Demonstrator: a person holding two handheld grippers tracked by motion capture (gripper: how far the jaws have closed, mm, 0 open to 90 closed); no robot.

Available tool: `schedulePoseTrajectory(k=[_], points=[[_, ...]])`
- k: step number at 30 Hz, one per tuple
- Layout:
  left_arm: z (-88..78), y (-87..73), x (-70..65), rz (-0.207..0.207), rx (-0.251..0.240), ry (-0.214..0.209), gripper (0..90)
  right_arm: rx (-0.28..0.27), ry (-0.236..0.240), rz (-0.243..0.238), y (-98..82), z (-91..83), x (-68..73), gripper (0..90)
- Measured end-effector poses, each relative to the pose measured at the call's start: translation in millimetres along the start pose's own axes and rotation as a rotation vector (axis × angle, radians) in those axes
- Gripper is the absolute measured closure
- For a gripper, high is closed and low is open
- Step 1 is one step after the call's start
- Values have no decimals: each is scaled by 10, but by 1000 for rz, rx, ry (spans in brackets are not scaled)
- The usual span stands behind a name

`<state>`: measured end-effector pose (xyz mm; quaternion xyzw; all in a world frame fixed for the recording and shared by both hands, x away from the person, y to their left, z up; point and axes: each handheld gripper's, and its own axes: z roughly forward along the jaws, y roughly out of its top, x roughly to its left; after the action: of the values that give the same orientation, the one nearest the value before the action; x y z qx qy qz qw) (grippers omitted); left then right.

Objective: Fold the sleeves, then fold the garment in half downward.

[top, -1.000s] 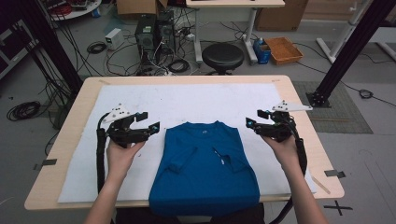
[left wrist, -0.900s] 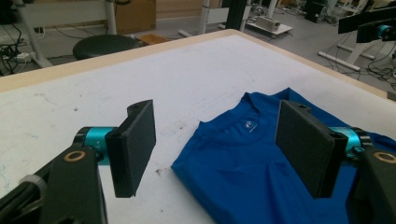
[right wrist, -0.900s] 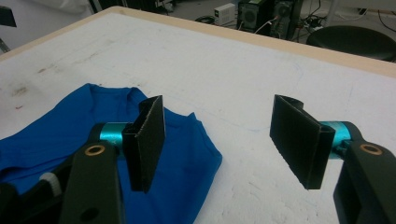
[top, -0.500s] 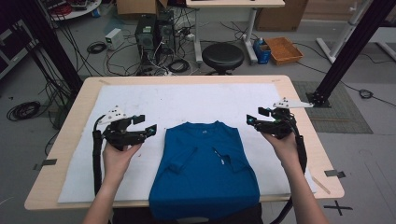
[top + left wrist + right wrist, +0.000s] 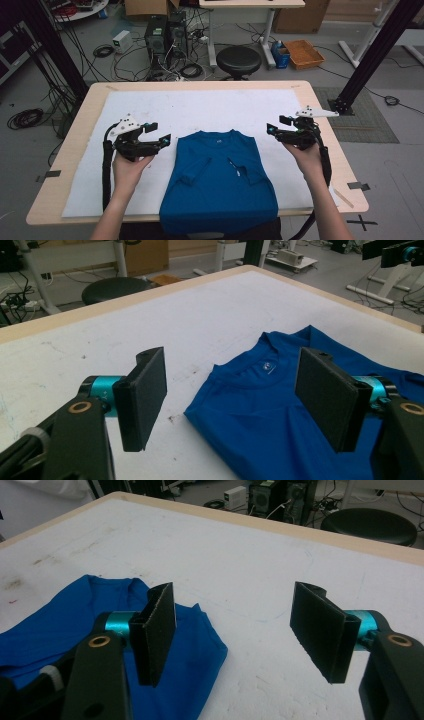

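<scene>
A blue T-shirt (image 5: 220, 185) lies flat on the white cloth at the near middle of the table, collar away from me, sleeves folded in over its front. My left gripper (image 5: 159, 133) hovers just left of the shirt's shoulder, open and holding nothing. In the left gripper view the gripper (image 5: 235, 390) stands over the shirt (image 5: 265, 410) at its shoulder corner, pads apart. My right gripper (image 5: 276, 125) is open a little right of the other shoulder. In the right gripper view the gripper (image 5: 235, 630) frames bare cloth, with the shirt (image 5: 60, 622) behind its left jaw.
A white cloth (image 5: 225, 107) covers most of the wooden table (image 5: 200, 85). Beyond the far edge stand a black stool (image 5: 239, 60), computer towers (image 5: 162, 35) with floor cables, and an orange tray (image 5: 304, 52). Black frame posts rise at both far corners.
</scene>
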<state>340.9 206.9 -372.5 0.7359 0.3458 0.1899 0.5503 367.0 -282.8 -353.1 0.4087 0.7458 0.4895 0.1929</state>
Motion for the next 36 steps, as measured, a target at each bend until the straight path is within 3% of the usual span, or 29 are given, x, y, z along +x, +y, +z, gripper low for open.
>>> schedulePoseTrajectory(k=[10, 14, 20, 23, 29, 36], points=[[-13, 3, 9, 1, 10, 6, 292, -1, -2, 6, -7, 1, -16, 350], [-3, -5, -4, 12, -2, 28, 293, 2, -7, 6, -10, 10, -26, 351], [57, -18, 39, -13, 20, 14, 298, 5, -19, 7, -46, 18, -61, 379], [101, -24, 62, -1, 22, 15, 312, 6, -25, 9, -58, 30, -85, 413], [235, -58, 142, -65, 23, -22, 365, 19, -28, -7, -64, 104, -91, 484], [418, -115, 223, -101, 67, -18, 410, 32, -49, 0, -102, 235, -96, 522]])
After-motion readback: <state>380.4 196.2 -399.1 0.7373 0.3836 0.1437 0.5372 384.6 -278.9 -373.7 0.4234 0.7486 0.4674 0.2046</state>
